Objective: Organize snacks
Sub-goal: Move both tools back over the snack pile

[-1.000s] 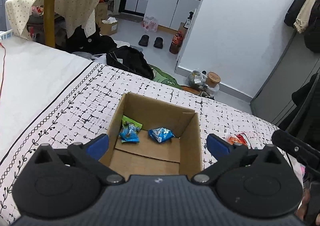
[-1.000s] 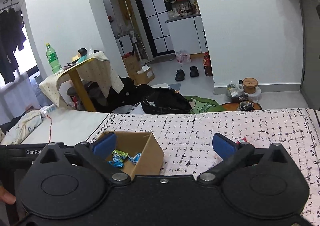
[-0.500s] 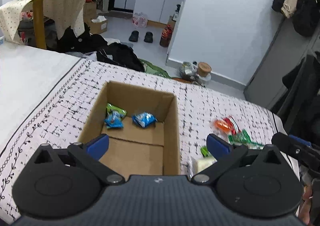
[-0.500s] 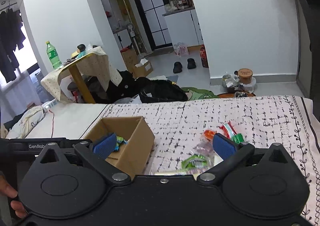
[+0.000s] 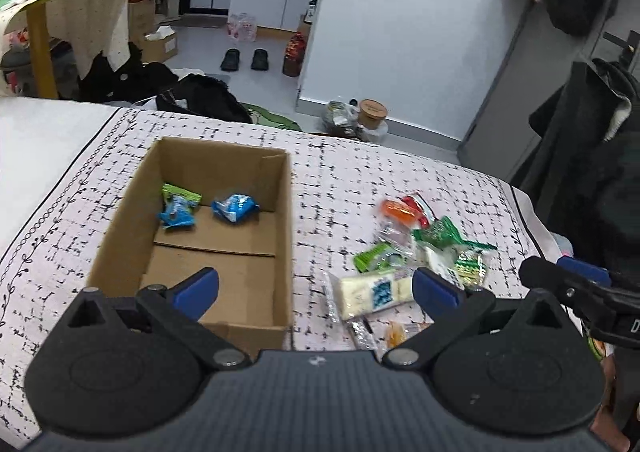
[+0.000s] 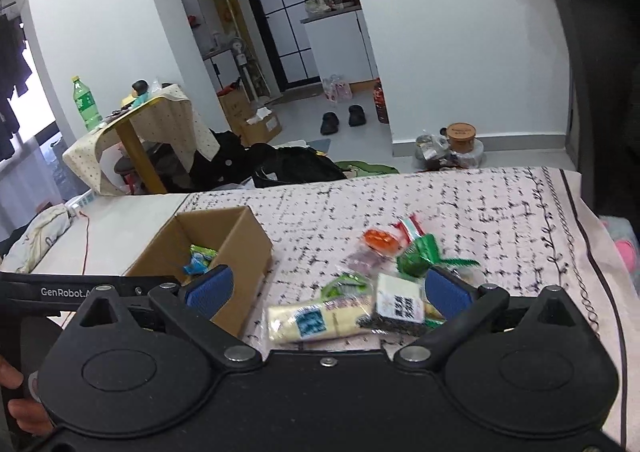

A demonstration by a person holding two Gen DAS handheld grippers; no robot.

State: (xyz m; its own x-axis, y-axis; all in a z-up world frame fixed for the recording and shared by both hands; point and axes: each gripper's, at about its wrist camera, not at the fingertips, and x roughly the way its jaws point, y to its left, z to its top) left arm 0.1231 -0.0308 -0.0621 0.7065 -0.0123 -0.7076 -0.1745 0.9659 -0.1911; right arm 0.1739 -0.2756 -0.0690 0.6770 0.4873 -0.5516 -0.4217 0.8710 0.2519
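Note:
An open cardboard box (image 5: 286,211) (image 6: 244,240) sits on the patterned bedspread and holds a green-and-blue packet (image 5: 178,205) and a blue packet (image 5: 233,207). To its right lies a loose pile of snacks: a pale long bar (image 5: 376,294) (image 6: 316,320), an orange packet (image 5: 398,207) (image 6: 380,240), green packets (image 5: 442,230) (image 6: 416,262) and a white square pack (image 6: 400,302). My left gripper (image 5: 316,288) is open, hovering over the box's near right corner. My right gripper (image 6: 326,290) is open above the pale bar.
The bedspread (image 5: 360,171) ends at the far edge, with a bare white sheet (image 5: 36,135) to the left. Beyond are bags on the floor, slippers (image 5: 244,59), a draped table (image 6: 160,119) with a green bottle, and dark coats at the right.
Both grippers have swung right and pulled back. The snack pile has come into view in both, and the box has shifted left. Both stay open.

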